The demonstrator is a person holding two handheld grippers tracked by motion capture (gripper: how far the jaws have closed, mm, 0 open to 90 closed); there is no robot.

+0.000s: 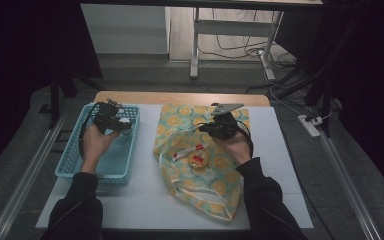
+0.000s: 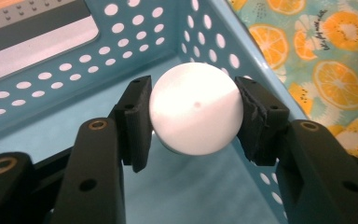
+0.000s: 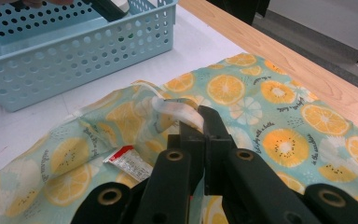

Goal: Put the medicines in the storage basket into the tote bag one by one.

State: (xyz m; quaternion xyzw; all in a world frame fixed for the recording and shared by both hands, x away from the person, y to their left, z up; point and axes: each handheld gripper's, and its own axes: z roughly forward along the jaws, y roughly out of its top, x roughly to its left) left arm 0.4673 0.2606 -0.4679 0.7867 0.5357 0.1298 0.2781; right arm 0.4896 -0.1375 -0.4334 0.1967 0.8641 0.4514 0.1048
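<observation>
Gripping white ball (image 2: 196, 108) over blue basket (image 2: 121, 56), left gripper (image 2: 196, 116) fingers; right gripper (image 3: 199, 122) fingers pinching bag handle (image 3: 177, 108).

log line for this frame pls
left gripper: shut on white ball, inside blue basket | right gripper: shut on bag handle | packet lies on bag

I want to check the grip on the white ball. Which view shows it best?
The left gripper view: the white ball sits large between the tongs' pads, over the blue basket. In the high view it is a small white spot. The right gripper view does not make it out clearly.
</observation>
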